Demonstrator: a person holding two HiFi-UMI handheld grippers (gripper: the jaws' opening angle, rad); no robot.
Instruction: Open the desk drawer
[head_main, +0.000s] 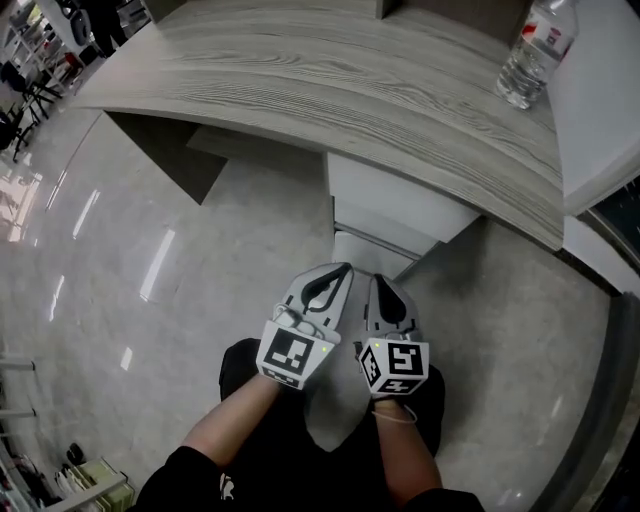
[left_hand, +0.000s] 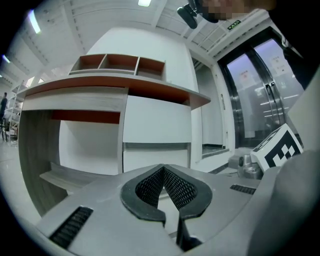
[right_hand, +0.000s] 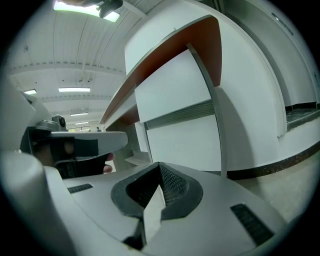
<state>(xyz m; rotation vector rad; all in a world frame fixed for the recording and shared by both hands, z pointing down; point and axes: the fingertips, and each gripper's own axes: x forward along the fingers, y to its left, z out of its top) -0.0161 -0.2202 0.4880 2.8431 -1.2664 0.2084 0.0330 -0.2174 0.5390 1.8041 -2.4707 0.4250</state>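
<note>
desk (head_main: 330, 95): grey wood-grain top | on it: plastic bottle (head_main: 536, 50)

A clear water bottle (head_main: 535, 50) and a glossy grey floor (head_main: 150, 250) show.

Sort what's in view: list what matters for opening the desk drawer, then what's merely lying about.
Belongs to the job:
- desk drawer, closed, under the desk top
- left claw, shut and empty
- right claw, shut and empty

Just lying about:
- water bottle, on the desk top
- cubby shelf, above the desk
</note>
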